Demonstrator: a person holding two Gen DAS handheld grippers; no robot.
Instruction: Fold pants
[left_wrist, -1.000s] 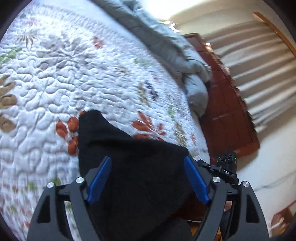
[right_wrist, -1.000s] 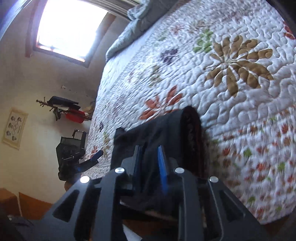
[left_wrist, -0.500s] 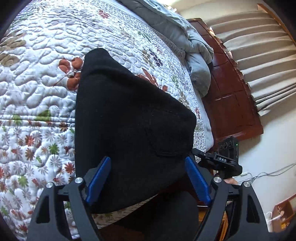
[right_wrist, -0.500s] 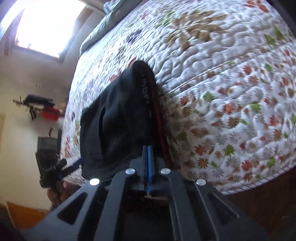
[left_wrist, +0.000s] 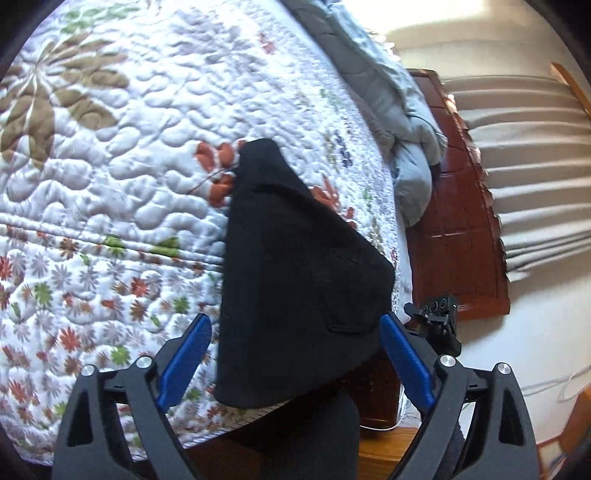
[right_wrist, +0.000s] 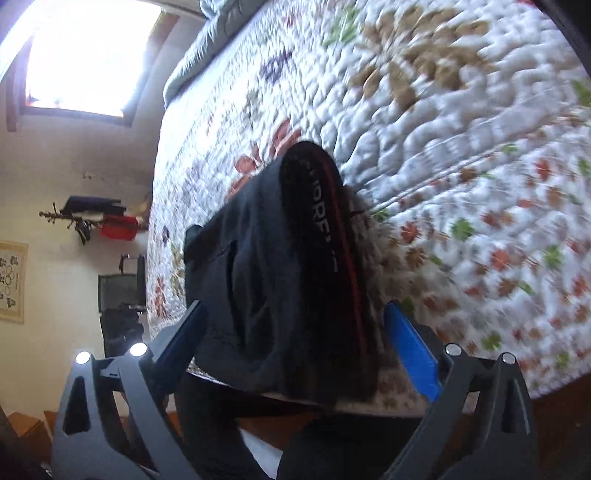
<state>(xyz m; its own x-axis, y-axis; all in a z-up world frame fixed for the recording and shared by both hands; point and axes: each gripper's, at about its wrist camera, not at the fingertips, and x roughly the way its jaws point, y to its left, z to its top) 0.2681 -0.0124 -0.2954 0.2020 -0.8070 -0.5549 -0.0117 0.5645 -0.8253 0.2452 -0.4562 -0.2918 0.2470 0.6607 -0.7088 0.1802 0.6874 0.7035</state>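
The left gripper (left_wrist: 295, 354) and right gripper (right_wrist: 295, 343) each hover with their 2 blue fingers spread wide, holding nothing. Between them the black pants (left_wrist: 295, 273), folded into a compact bundle, lie on the flowered quilt (left_wrist: 110, 184) near the bed's edge.

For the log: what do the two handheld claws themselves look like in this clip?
Both match. The left claw and right claw have black, angular plastic frames with triangular cut-outs and round silver screw heads at the joints. Each finger carries a flat blue pad. No cables, markings or sleeves show on them.
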